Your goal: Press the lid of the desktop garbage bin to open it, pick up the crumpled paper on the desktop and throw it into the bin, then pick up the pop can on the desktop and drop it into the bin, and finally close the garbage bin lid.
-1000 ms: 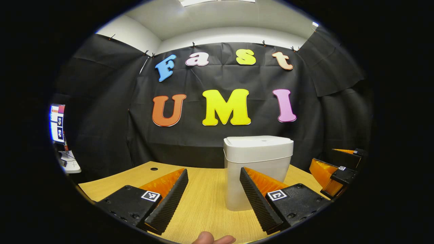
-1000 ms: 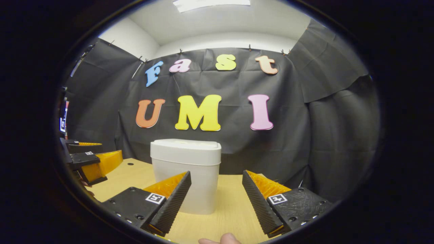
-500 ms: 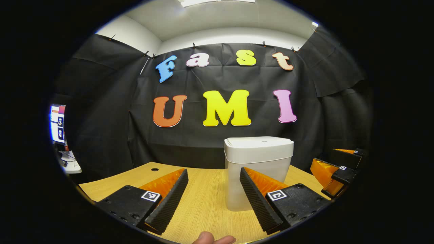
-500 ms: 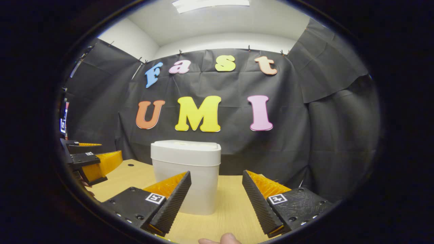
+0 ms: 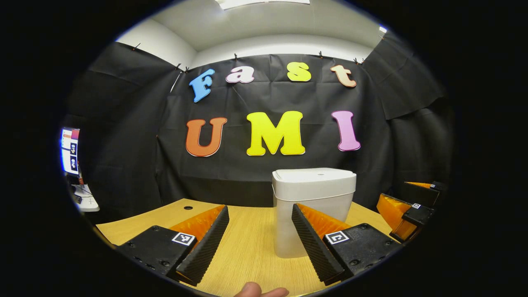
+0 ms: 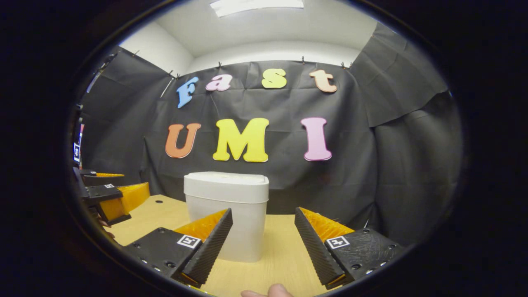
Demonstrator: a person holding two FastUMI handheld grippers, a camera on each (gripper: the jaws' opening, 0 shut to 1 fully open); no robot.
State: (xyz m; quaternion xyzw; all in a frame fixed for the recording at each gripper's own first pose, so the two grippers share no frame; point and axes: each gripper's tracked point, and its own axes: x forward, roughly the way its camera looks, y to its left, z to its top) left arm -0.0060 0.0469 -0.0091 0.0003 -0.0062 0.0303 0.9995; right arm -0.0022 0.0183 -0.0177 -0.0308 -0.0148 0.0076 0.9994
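With the garbage bin (image 5: 313,210) upright on the bench (image 5: 247,243), lid (image 5: 314,175) down, and both left tongs (image 5: 260,241) and right tongs (image 6: 264,243) spread empty short of it, one should come down squarely on the lid's top to spring it.

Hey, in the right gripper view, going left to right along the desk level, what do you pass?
The left gripper at the far left edge → the white garbage bin with its lid shut → the right gripper, jaws apart, nothing between them, in the foreground over the wooden desktop.
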